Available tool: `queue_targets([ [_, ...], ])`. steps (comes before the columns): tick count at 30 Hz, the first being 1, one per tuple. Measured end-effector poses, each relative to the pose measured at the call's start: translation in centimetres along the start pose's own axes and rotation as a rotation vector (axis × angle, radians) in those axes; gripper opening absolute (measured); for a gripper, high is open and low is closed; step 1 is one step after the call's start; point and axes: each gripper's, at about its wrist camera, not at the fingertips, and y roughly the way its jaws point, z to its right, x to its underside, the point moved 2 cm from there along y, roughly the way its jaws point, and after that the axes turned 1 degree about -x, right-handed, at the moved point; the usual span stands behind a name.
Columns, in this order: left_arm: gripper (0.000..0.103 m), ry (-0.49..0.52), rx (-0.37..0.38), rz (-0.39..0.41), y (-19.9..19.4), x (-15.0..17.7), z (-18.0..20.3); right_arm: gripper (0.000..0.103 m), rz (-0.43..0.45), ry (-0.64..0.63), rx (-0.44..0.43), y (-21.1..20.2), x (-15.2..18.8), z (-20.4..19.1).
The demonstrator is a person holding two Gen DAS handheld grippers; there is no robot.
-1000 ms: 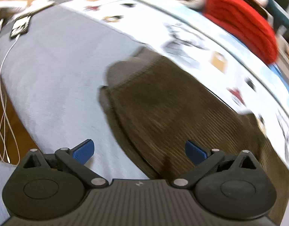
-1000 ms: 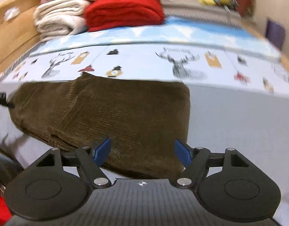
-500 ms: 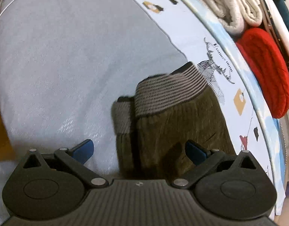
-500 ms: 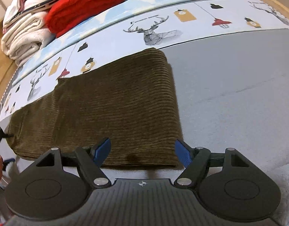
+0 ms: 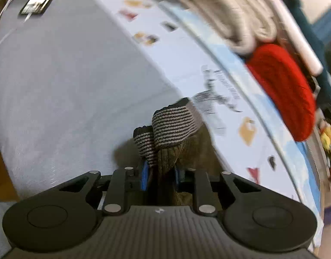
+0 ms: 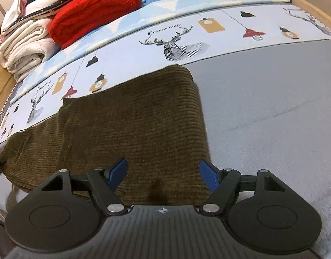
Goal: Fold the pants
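Note:
The brown corduroy pants [image 6: 130, 116] lie flat on the grey bed cover, their folded end to the right. Their leg ends have striped knit cuffs [image 5: 173, 125]. My left gripper [image 5: 160, 173] is shut on the pants just behind the cuffs, and the cuffs stick up out of the jaws. My right gripper [image 6: 163, 172] is open, its blue pads [image 6: 119, 169] low over the near edge of the pants by the folded end, one on each side of the fabric.
The grey bed cover [image 6: 273, 108] meets a printed white and blue sheet [image 6: 208, 28] behind the pants. A red blanket [image 6: 94, 8] and folded white blankets [image 6: 25, 47] are stacked at the back. A dark label [image 5: 37, 4] lies far left.
My left gripper has closed on the cuff end of the pants and lifted it slightly. My right gripper has moved a little closer to the folded end and stayed open.

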Motion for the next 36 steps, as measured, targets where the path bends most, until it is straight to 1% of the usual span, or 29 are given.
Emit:
queue_targets([
  [2,0.022,0.052,0.022,0.022,-1.6,0.4,2.2,0.076,0.008,0.02,-0.021,0.0,-0.1,0.2],
  [4,0.021,0.12,0.052,0.045,-3.4,0.9,5.3,0.076,0.016,0.04,-0.047,-0.1,0.0,0.7],
  [7,0.021,0.25,0.13,0.072,-6.6,3.2,12.0,0.076,0.03,0.077,-0.072,-0.4,0.1,1.9],
  [8,0.019,0.306,0.168,0.073,-7.8,4.6,14.9,0.076,0.04,0.105,-0.09,-0.6,0.0,2.4],
  [9,0.009,0.348,0.209,0.068,-8.8,6.1,17.3,0.076,0.051,0.129,-0.109,-0.9,-0.1,2.9],
  [10,0.0,0.385,0.267,0.049,-9.7,7.9,19.6,0.076,0.068,0.152,-0.126,-1.2,-0.2,3.5],
  [11,0.0,0.427,0.387,0.012,-11.0,10.6,22.4,0.076,0.084,0.171,-0.14,-1.6,-0.3,4.1],
  [12,0.0,0.495,0.449,0.005,-12.3,13.5,24.9,0.076,0.1,0.195,-0.154,-2.1,-0.3,4.8],
  [13,0.0,0.592,0.476,0.027,-13.3,16.7,27.2,0.076,0.11,0.215,-0.166,-2.4,-0.3,5.4],
  [14,0.0,0.72,0.49,0.031,-13.7,21.1,29.6,0.076,0.118,0.239,-0.18,-2.8,-0.3,6.1],
  [15,0.0,0.787,0.493,-0.01,-13.4,24.2,30.9,0.076,0.123,0.262,-0.191,-3.1,-0.3,6.9],
  [16,0.0,0.808,0.481,-0.066,-12.7,27.0,31.8,0.076,0.124,0.274,-0.197,-3.3,-0.3,7.4],
  [17,0.0,0.803,0.456,-0.096,-11.9,28.8,32.0,0.076,0.127,0.28,-0.207,-3.6,-0.2,8.0],
  [19,0.004,0.809,0.395,-0.104,-10.4,30.2,31.4,0.076,0.146,0.299,-0.214,-4.3,-0.1,9.2],
  [20,0.018,0.825,0.35,-0.096,-9.6,30.3,30.8,0.076,0.15,0.317,-0.219,-4.6,0.0,9.7],
  [21,0.046,0.848,0.311,-0.081,-8.7,29.8,30.3,0.077,0.145,0.336,-0.228,-4.6,0.1,10.3],
  [22,0.059,0.865,0.272,-0.055,-8.2,29.3,29.7,0.077,0.137,0.353,-0.236,-4.5,0.2,10.6],
  [23,0.076,0.879,0.222,0.001,-7.5,28.4,29.0,0.077,0.125,0.375,-0.246,-4.4,0.2,11.0],
  [24,0.084,0.891,0.191,0.052,-7.1,27.7,28.6,0.077,0.115,0.387,-0.256,-4.2,0.3,11.1],
  [25,0.084,0.907,0.157,0.109,-6.7,26.9,27.9,0.077,0.106,0.392,-0.264,-3.9,0.3,11.0],
  [26,0.085,0.93,0.142,0.142,-6.5,26.4,27.4,0.077,0.099,0.386,-0.271,-3.7,0.2,10.7],
  [27,0.086,0.97,0.134,0.152,-5.9,26.0,27.1,0.077,0.093,0.372,-0.277,-3.5,0.2,10.2],
  [28,0.086,1.015,0.126,0.145,-5.2,25.6,26.9,0.077,0.087,0.356,-0.282,-3.4,0.1,9.7],
  [30,0.086,1.092,0.094,0.128,-3.7,25.9,26.9,0.077,0.073,0.315,-0.29,-2.9,-0.1,8.6],
  [32,0.086,1.157,0.09,0.102,-2.1,26.6,27.5,0.077,0.054,0.283,-0.292,-2.3,-0.2,7.6],
  [33,0.086,1.177,0.088,0.094,-1.6,26.8,27.1,0.077,0.044,0.272,-0.292,-2.0,-0.3,7.2],
  [35,0.086,1.211,0.07,0.066,0.1,27.8,27.9,0.077,0.03,0.261,-0.294,-1.6,-0.4,6.7],
  [36,0.086,1.219,0.06,0.05,1.5,27.7,28.3,0.077,0.026,0.261,-0.294,-1.5,-0.5,6.6],
])
